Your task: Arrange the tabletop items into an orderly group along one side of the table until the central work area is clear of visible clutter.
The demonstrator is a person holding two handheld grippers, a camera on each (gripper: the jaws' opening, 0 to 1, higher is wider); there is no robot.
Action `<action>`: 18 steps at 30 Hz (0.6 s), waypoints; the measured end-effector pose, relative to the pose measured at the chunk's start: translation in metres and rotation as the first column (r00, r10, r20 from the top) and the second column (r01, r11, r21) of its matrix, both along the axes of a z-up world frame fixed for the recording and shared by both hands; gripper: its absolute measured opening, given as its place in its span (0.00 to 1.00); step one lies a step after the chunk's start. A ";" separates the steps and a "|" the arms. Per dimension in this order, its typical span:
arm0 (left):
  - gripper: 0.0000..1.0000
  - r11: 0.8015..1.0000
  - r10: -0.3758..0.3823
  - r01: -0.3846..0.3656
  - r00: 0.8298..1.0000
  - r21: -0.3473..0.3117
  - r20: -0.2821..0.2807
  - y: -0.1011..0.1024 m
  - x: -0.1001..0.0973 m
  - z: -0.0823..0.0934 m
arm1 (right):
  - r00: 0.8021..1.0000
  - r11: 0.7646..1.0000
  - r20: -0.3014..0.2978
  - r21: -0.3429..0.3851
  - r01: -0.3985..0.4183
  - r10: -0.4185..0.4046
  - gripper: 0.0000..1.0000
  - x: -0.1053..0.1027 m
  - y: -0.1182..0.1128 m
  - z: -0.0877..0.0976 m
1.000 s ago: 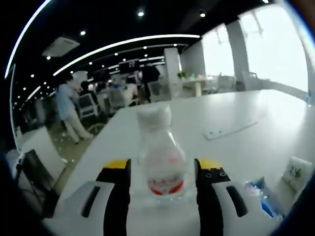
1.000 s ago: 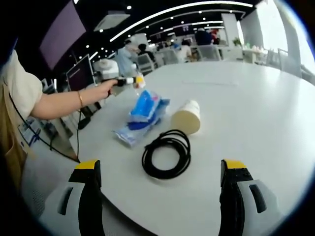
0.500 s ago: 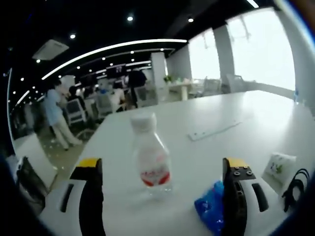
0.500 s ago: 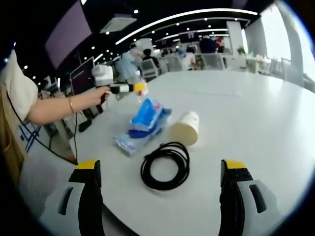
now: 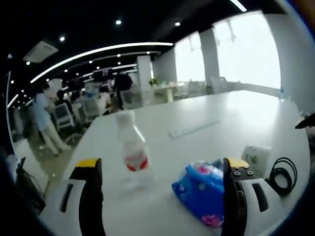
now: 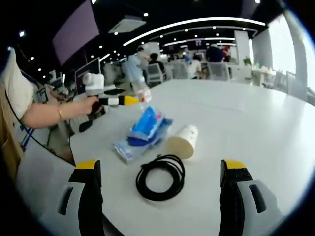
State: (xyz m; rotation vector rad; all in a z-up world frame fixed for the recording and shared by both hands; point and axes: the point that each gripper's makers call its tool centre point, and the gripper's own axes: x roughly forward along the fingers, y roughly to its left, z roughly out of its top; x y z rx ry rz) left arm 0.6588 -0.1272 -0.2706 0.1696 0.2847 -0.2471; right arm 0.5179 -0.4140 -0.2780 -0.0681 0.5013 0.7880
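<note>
The left tongs [image 5: 160, 172] stand wide open around nothing; the clear bottle [image 5: 132, 147] stands upright, cap up, left of centre on the white counter [image 5: 206, 118], beside the blue packet [image 5: 202, 191] at lower right. In the right gripper view, the right tongs [image 6: 160, 172] gape empty below the coiled black cable [image 6: 160, 177], and the paper cup [image 6: 182, 141] lies on its side at centre, mouth toward the lower left.

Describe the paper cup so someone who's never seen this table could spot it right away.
On the white table, look just beyond the coiled black cable and beside the blue plastic pack. The paper cup lies tipped on its side, its mouth open, the only pale, cylinder-shaped thing in that cluster.
</note>
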 end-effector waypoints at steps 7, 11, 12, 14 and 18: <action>0.99 0.997 -0.021 0.021 1.000 -0.072 -0.007 -0.011 -0.023 0.009 | 1.000 1.000 0.014 -0.013 -0.003 0.003 0.99 0.010 -0.004 0.002; 0.99 0.993 -0.019 0.015 0.999 -0.118 -0.032 -0.014 -0.034 0.009 | 1.000 1.000 0.023 -0.023 -0.003 0.004 0.99 0.016 -0.006 0.003; 0.99 0.990 -0.020 0.015 0.999 -0.141 -0.033 -0.015 -0.036 0.009 | 0.999 1.000 0.036 -0.030 -0.006 0.007 0.99 0.018 -0.006 0.005; 0.99 0.988 -0.020 0.014 0.999 -0.154 -0.037 -0.015 -0.039 0.010 | 0.999 0.999 0.046 -0.038 -0.012 0.014 0.99 0.021 -0.006 0.007; 0.99 0.990 -0.028 0.024 0.999 -0.139 -0.029 -0.017 -0.046 0.012 | 0.997 0.997 0.072 -0.068 -0.019 0.024 0.93 0.029 -0.008 0.008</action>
